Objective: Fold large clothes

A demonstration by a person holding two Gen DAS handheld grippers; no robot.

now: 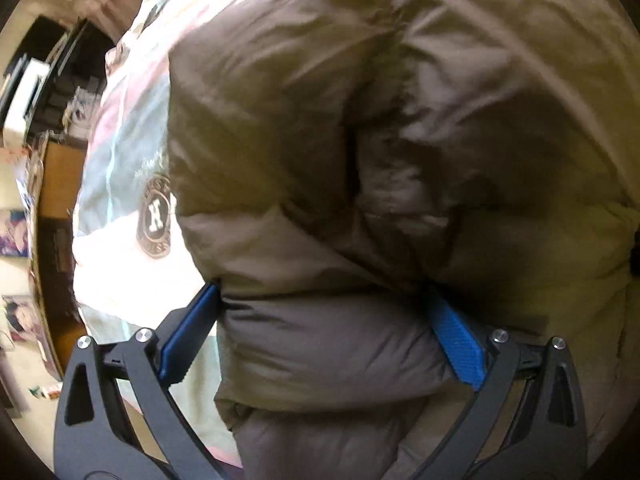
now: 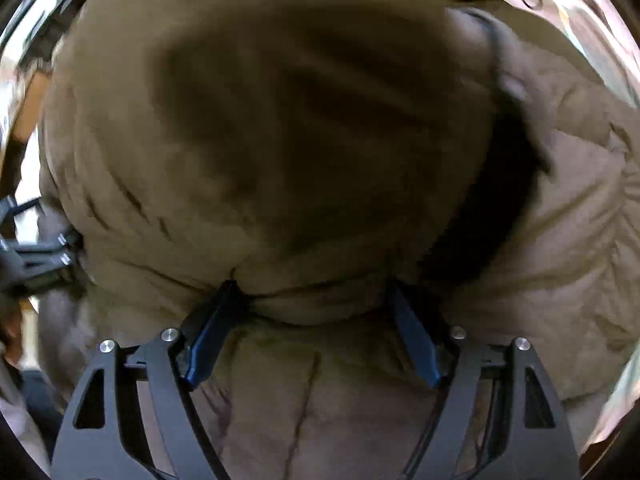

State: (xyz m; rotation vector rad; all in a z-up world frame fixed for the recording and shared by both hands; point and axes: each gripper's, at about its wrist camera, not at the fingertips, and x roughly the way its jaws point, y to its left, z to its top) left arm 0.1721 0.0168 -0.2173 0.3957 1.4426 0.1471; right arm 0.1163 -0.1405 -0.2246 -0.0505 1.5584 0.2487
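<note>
Jacket: brown puffer jacket (image 1: 360, 140) bunched on a pale printed bedcover (image 1: 120, 184), filling both views.
Left gripper (image 1: 324, 336): jaws set wide around a thick padded roll, pressing its sides.
Right gripper (image 2: 316, 328): same, clamped on a padded fold; dark lining (image 2: 492, 208) exposed beside it.
Progress: judged mid-fold; garment gathered, not yet flat or compact.
Remaining: lay over, smooth, finish.

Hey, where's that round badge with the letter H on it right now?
In the left wrist view, the round H badge is at left of centre, printed on the pastel bedding, partly tucked under the left edge of the brown puffer jacket that the left gripper grips.
</note>
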